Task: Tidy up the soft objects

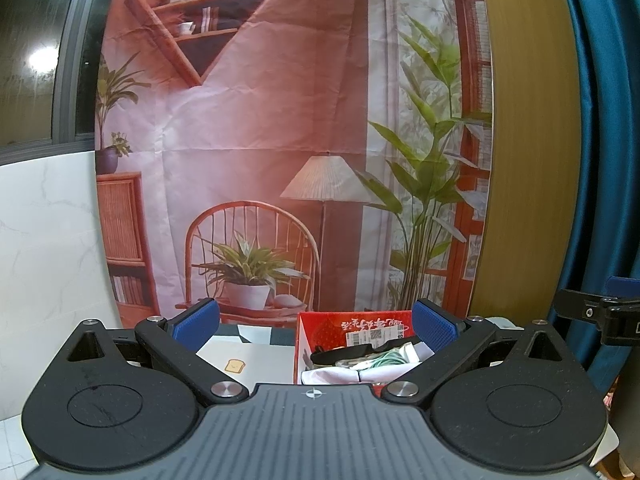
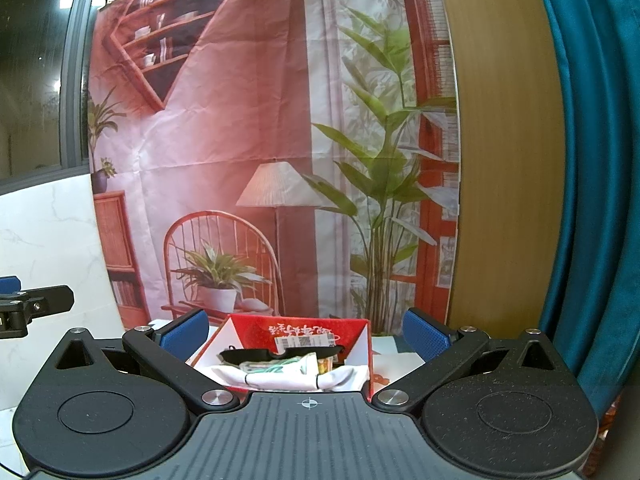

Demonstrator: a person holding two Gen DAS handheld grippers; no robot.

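Both grippers empty, spread wide, facing a red box (image 2: 296, 334) of soft things.

The left gripper (image 1: 316, 324) and right gripper (image 2: 304, 330) hang above the table; inside the box lie a white cloth (image 2: 296, 378), a black strap (image 2: 280, 355) and what may be green cord (image 1: 390, 359).
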